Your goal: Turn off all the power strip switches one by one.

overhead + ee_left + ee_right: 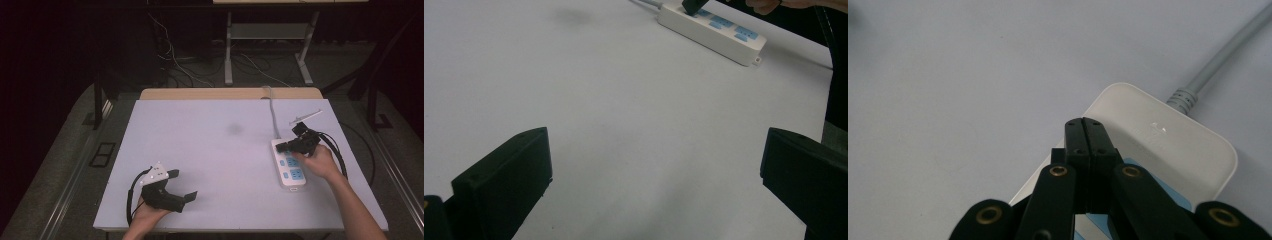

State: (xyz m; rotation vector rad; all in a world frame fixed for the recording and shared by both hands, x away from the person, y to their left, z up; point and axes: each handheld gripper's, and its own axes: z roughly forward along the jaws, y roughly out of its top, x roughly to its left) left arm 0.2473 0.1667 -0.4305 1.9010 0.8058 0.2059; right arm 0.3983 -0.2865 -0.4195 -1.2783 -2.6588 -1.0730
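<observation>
**Two grippers, one power strip on the worktop**

From the high view, I hold one gripper in each hand. My left gripper sits near the worktop's near-left corner, its two jaws spread well apart over bare surface. My right gripper is over by the right edge, its tips at the far end of the single white power strip, which lies along that edge with one grey cable running off toward the far edge. My right hand lies partly over the strip. I count two blue socket panels clear of my hand. One small pale tool lies near the far-right corner; I cannot tell what it is.

In the left gripper view, my two black jaws stand wide, nothing between them. The power strip lies well off ahead, my right gripper's tip touching its top.

In the right gripper view, my jaws are pressed together, gripping nothing, poised over the strip's cable end, beside a blue panel.
</observation>
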